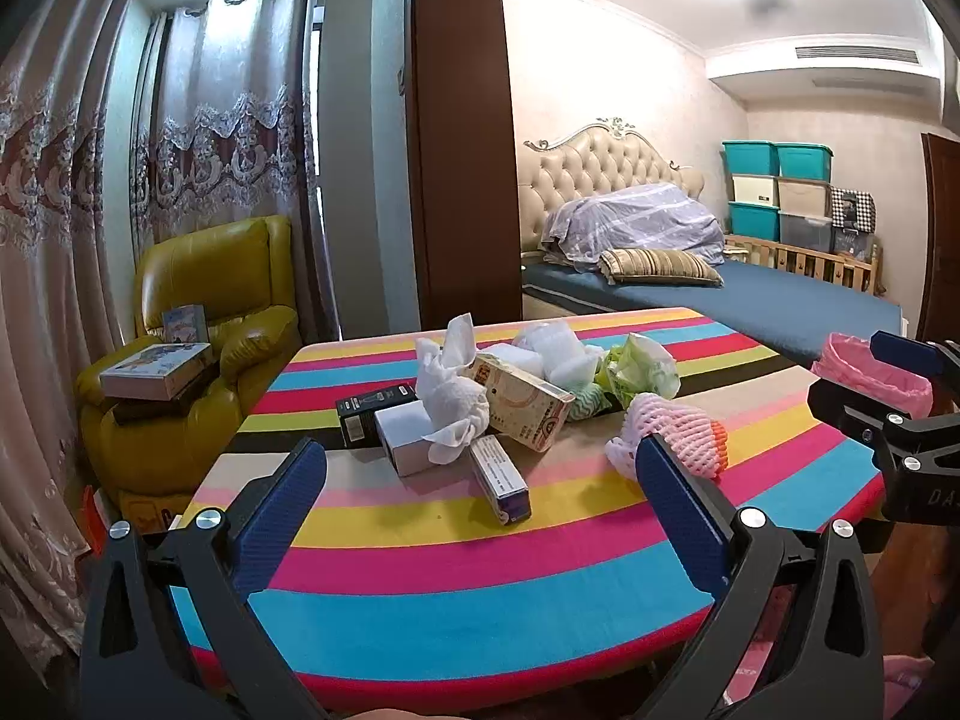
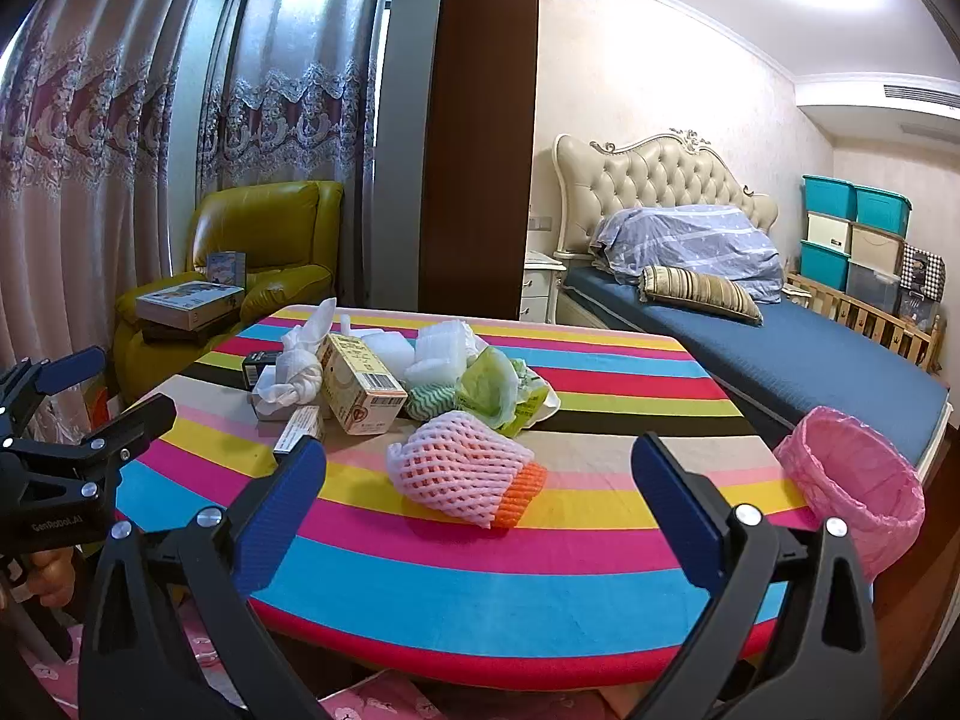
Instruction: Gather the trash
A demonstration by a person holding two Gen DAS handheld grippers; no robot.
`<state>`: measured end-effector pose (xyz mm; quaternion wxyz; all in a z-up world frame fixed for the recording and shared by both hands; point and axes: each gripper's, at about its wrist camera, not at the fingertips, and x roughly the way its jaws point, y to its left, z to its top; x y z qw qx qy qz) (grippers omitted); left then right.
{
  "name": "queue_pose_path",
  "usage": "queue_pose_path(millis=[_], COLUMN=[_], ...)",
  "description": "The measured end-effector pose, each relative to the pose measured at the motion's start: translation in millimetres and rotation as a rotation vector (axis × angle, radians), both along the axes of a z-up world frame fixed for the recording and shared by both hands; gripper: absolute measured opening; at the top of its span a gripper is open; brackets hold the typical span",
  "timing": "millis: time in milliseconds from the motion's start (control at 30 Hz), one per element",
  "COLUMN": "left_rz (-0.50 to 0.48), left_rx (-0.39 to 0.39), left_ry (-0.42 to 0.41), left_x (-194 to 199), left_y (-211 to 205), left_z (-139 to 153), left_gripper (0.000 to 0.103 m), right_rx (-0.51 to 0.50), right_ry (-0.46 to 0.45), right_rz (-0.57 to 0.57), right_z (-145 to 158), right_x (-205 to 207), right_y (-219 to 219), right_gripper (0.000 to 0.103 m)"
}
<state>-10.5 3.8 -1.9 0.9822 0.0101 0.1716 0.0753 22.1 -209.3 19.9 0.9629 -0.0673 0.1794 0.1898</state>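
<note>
Hovering low over the near edge of the striped table [image 2: 480, 576], both grippers stand wide open with nothing between their blue pads. Just ahead of the right gripper [image 2: 477, 489] lies a pink foam fruit net [image 2: 456, 468] with an orange one tucked in its end. Ahead of the left gripper [image 1: 480, 489] sits a heap of trash: crumpled tissue [image 1: 450, 396], small cartons [image 1: 522, 405], white foam pieces [image 1: 555, 351] and a green wrapper [image 1: 645, 369]. Off to the right gripper's right, beside the table, stands a pink-lined bin [image 2: 855, 495].
</note>
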Motion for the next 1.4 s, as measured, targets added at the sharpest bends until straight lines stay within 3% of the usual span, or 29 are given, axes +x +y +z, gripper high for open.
queue_pose_path(millis=[667, 1400], left_rz=[0.019, 0.018], left_rx=[-0.044, -0.039], left_ry=[0.016, 0.015], left_x=[0, -1], left_y=[10, 10], left_z=[-3, -2], left_gripper=[0.097, 0.097], right_rx=[0.005, 0.009], right_ry=[0.011, 0.023], right_rz=[-0.004, -0.004], right_z=[-1, -6], right_x=[2, 3], right_y=[-1, -3], right_gripper=[0.099, 0.099])
